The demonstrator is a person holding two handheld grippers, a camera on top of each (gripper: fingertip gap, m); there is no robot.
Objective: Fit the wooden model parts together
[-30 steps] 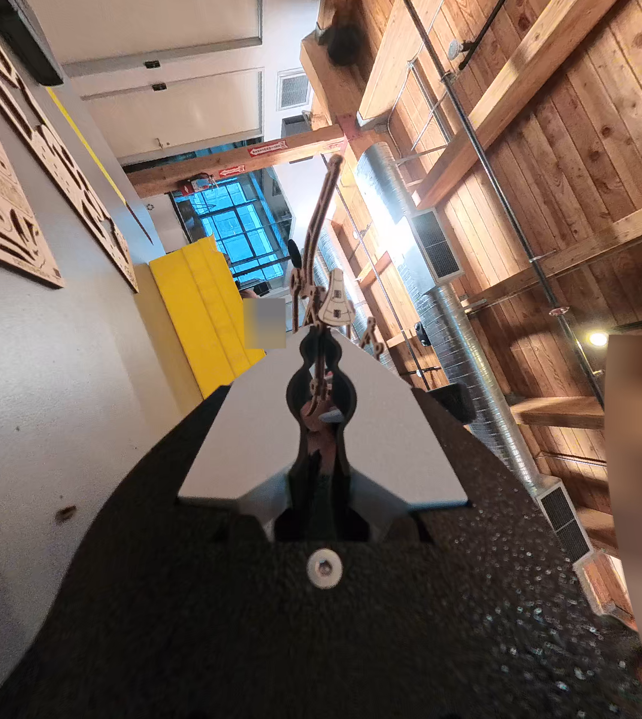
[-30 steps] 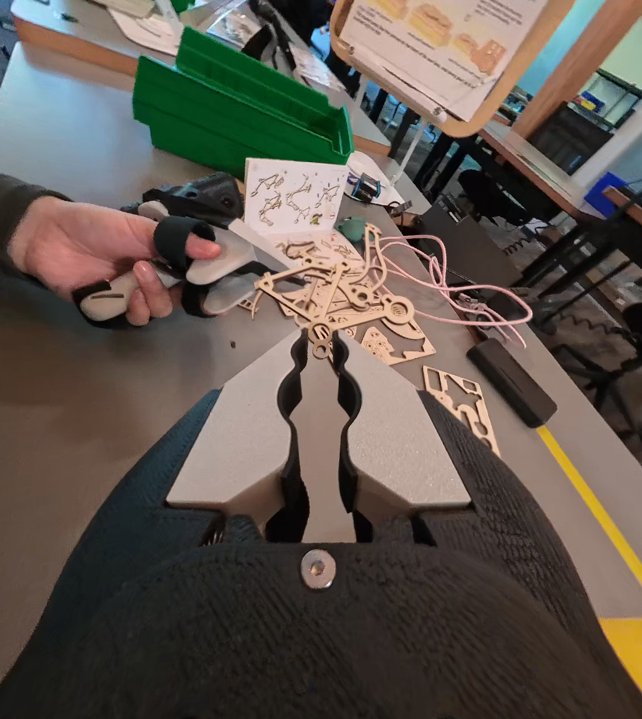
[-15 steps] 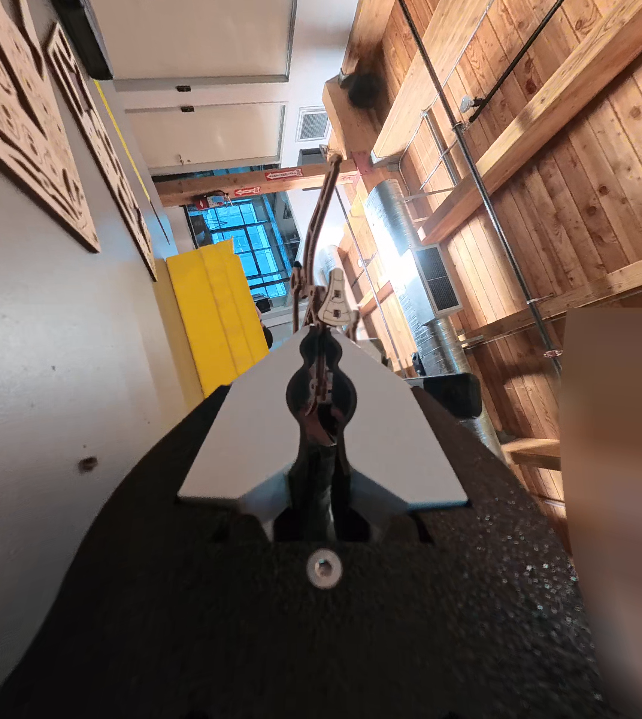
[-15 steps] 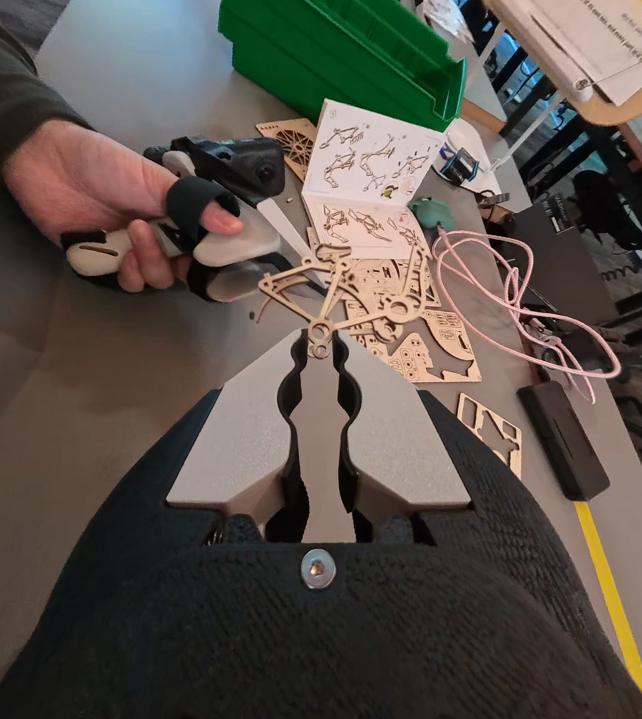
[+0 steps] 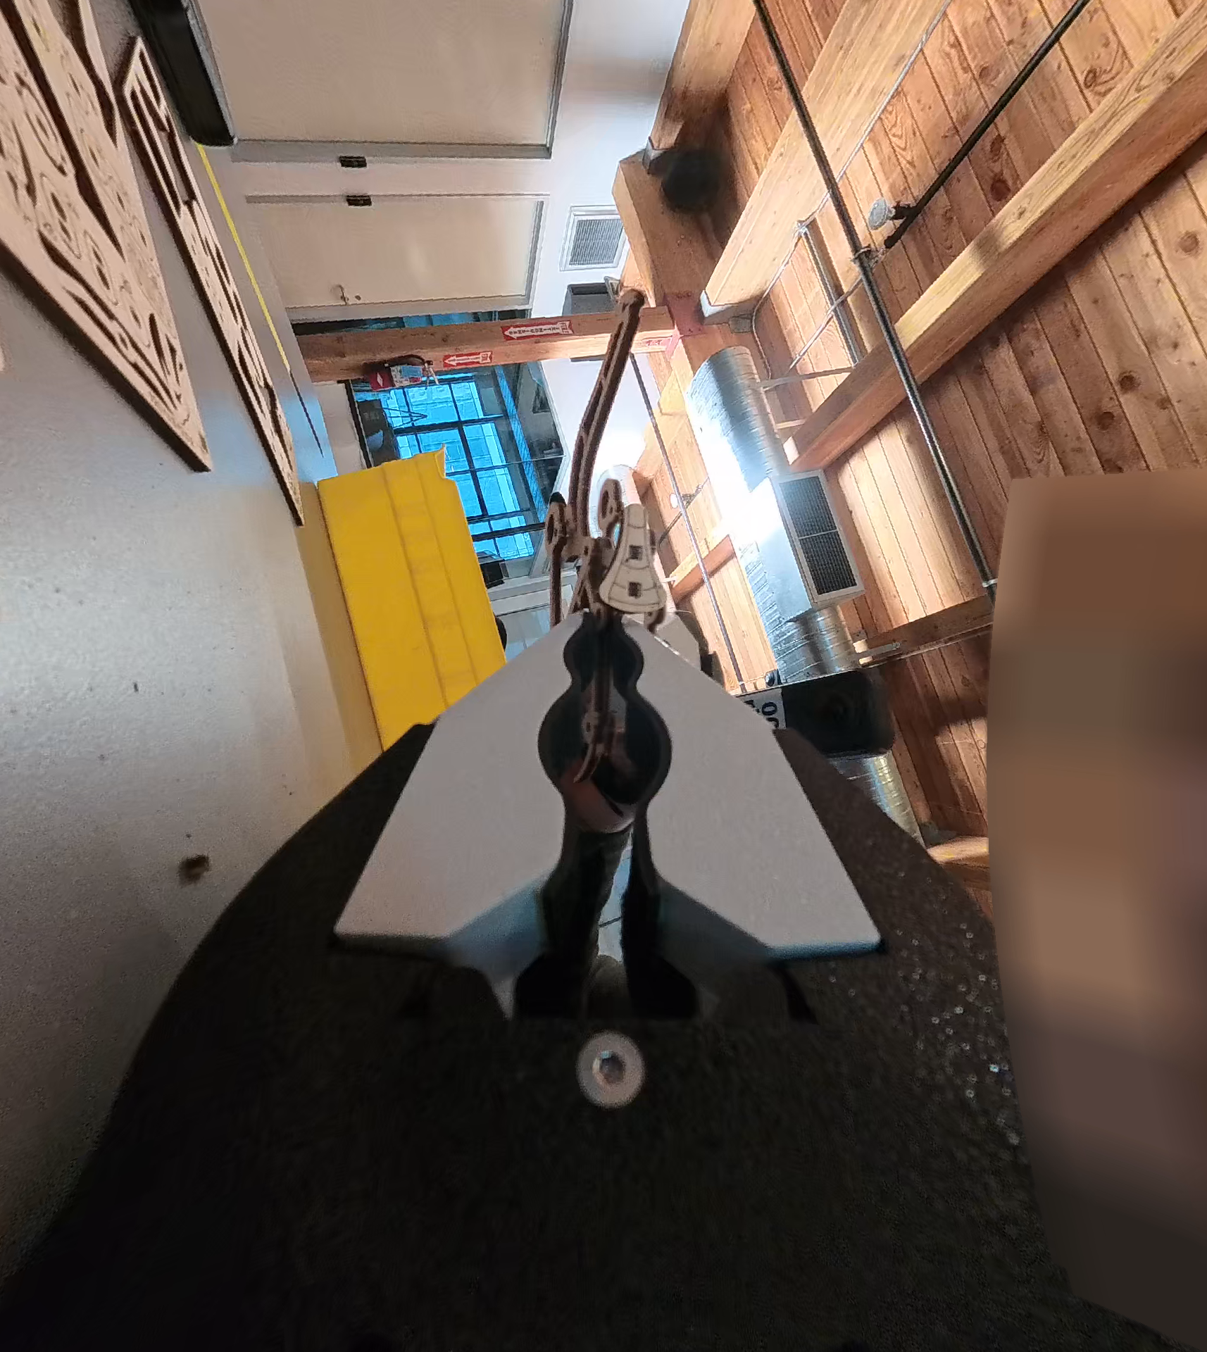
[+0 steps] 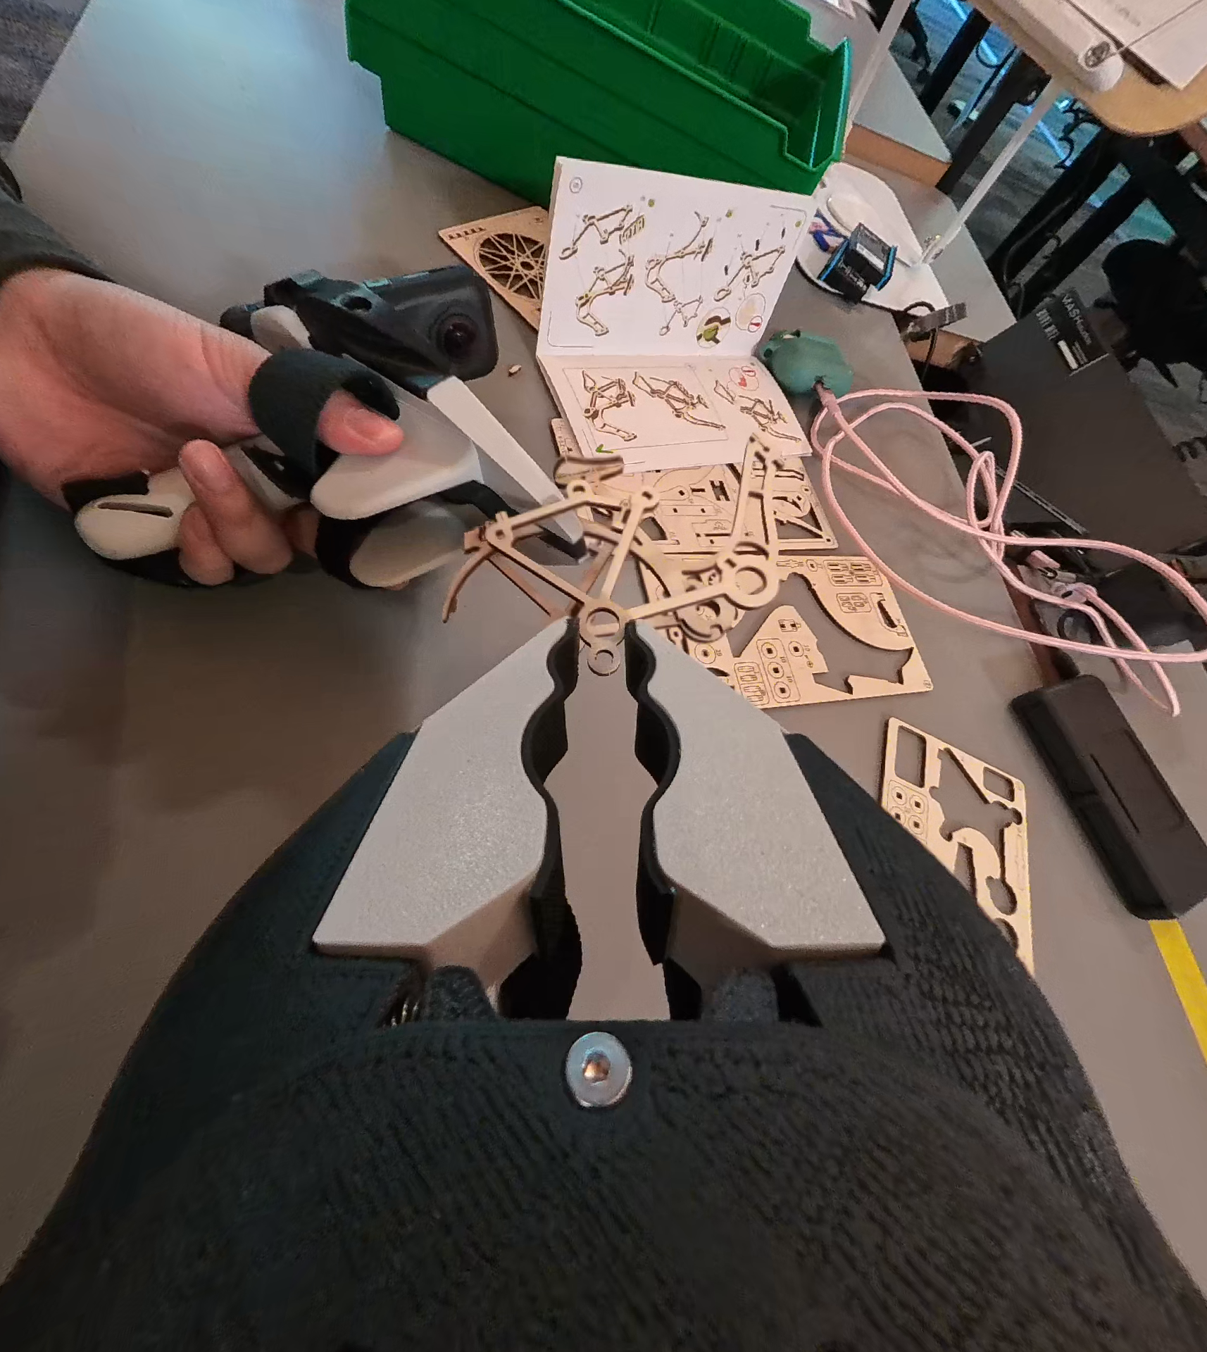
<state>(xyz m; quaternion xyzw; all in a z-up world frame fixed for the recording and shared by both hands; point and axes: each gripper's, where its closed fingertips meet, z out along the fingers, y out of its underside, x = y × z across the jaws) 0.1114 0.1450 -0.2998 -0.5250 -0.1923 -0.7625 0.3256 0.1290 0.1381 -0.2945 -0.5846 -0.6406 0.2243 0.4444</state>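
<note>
Over that last second the right tool swung in closer to the left tool above the desk, with the wooden bike frame held up between them. Both were clamped down on it, the left pinching the top tube and the right gripping the crank ring. Looked like lining up for the next piece, with the part sheets lying underneath.

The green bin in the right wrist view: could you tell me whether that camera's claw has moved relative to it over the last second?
Yes. The right claw has advanced toward the green bin, which now sits larger and nearer the frame's top.
</note>
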